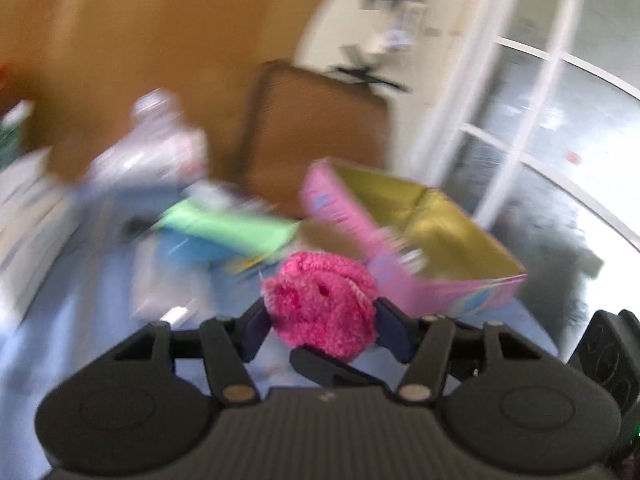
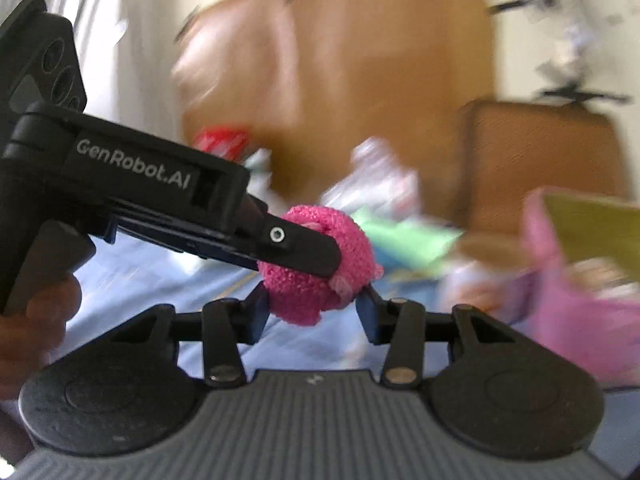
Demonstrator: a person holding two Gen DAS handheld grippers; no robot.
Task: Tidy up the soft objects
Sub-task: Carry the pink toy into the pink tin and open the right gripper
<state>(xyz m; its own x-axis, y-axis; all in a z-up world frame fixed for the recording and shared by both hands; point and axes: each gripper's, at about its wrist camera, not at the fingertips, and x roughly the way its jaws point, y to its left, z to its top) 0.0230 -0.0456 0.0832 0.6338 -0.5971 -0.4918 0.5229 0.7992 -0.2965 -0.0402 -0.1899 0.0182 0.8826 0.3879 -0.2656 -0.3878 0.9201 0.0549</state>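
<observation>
A fuzzy pink rolled sock ball [image 1: 322, 304] sits between the fingers of my left gripper [image 1: 320, 326], which is shut on it and holds it above the blue surface. In the right wrist view the same pink ball [image 2: 316, 276] lies between my right gripper's [image 2: 314, 312] fingers, which also press on its sides. The left gripper's black body [image 2: 160, 200] reaches in from the left and its finger lies over the ball. A pink box with a gold inside [image 1: 420, 232] stands open just beyond the ball; it also shows blurred in the right wrist view [image 2: 580, 280].
Both views are motion-blurred. A green cloth [image 1: 228, 228] and a blue item [image 1: 188, 252] lie on the light blue cover [image 1: 60, 340]. A crumpled clear plastic bag [image 1: 160, 140] and a brown case [image 1: 316, 136] stand behind, against a brown board.
</observation>
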